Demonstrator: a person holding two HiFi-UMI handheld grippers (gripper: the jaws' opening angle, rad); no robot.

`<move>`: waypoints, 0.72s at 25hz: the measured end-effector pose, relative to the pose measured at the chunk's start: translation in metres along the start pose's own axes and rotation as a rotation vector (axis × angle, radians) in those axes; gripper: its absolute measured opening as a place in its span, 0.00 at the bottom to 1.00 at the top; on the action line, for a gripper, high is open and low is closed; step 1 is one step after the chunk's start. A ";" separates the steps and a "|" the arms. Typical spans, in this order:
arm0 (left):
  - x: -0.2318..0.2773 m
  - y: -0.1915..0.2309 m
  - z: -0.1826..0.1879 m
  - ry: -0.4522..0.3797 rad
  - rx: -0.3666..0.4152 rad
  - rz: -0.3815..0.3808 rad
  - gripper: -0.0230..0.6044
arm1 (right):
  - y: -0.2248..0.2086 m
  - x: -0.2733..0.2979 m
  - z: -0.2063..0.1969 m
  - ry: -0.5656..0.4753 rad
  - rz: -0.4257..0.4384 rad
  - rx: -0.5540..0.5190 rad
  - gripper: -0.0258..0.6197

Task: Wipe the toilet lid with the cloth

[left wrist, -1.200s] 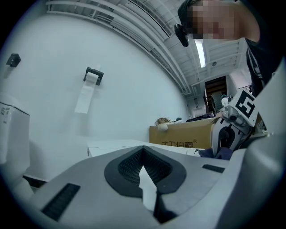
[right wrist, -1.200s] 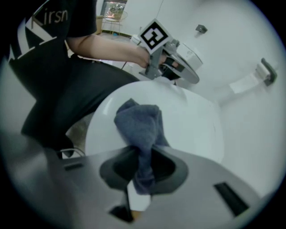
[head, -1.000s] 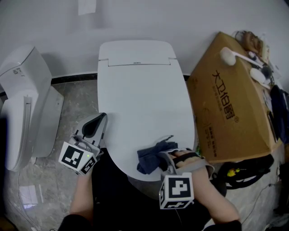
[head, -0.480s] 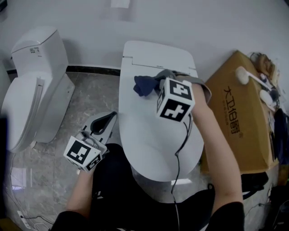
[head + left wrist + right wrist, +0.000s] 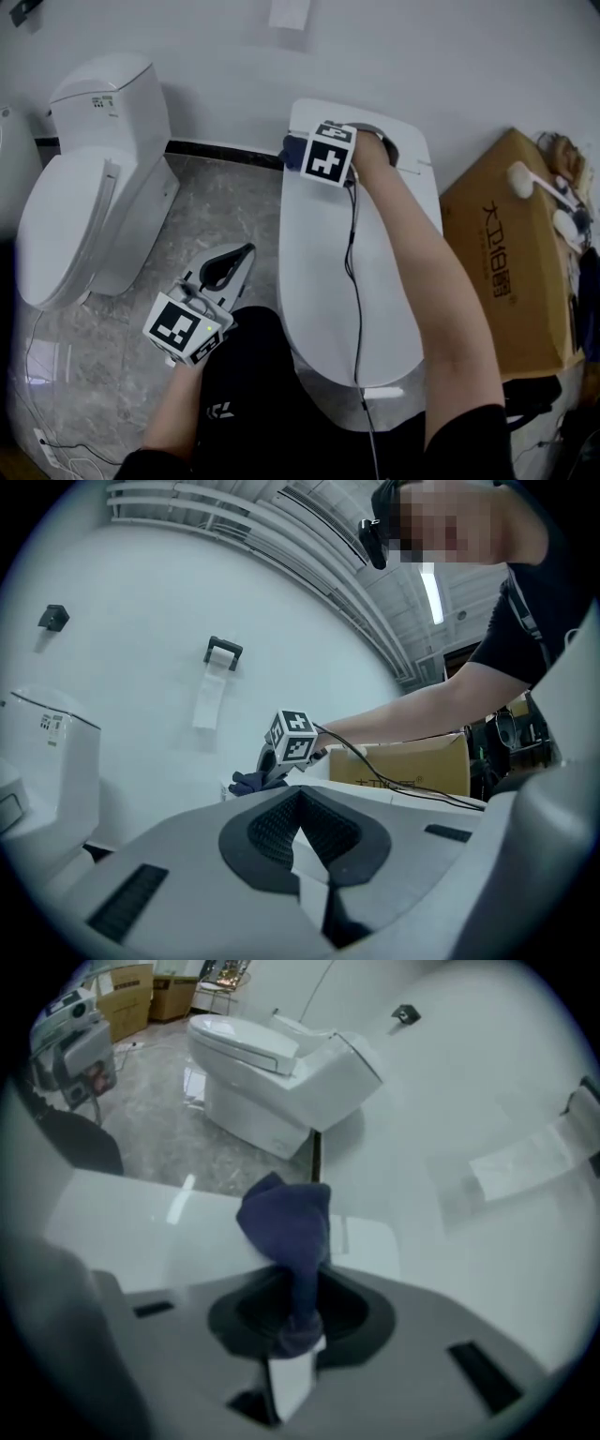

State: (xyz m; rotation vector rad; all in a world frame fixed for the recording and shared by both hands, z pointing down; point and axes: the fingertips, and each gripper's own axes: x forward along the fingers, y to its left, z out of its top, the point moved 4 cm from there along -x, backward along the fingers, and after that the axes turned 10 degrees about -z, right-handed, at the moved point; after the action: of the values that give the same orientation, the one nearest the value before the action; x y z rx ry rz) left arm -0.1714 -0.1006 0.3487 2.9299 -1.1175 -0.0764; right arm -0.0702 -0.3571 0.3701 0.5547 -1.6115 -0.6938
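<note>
At rear edge of lid [image 5: 319, 272] — right claw [image 5: 296, 1330] pinches cloth [image 5: 286, 1222]; front bare.

Your cloth [image 5: 286, 1222] is soft dark blue fabric, dull and crumpled. The toilet lid [image 5: 366, 281] is hard, smooth, shiny white. The floor [image 5: 216, 211] looks like glossy grey stone. The box [image 5: 511, 253] is dull brown cardboard. The pads [image 5: 272, 829] on your left gripper [image 5: 300, 799] look black and bumpy.

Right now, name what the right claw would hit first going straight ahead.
The right claw would likely meet the back of the toilet lid, just past the cloth it grips; depth is unclear.
</note>
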 end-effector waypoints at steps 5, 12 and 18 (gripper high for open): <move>0.000 0.005 -0.005 0.003 -0.012 0.005 0.06 | 0.029 -0.002 -0.002 0.004 0.068 -0.036 0.16; 0.015 0.004 -0.006 -0.003 -0.017 -0.017 0.06 | 0.058 -0.029 -0.004 -0.010 0.099 -0.075 0.16; 0.020 -0.001 -0.014 0.008 -0.027 -0.031 0.06 | 0.086 -0.056 -0.005 -0.017 0.112 -0.075 0.16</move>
State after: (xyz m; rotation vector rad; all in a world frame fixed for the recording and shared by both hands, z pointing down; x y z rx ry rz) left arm -0.1549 -0.1136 0.3616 2.9219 -1.0618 -0.0793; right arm -0.0540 -0.2583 0.3927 0.4021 -1.6126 -0.6742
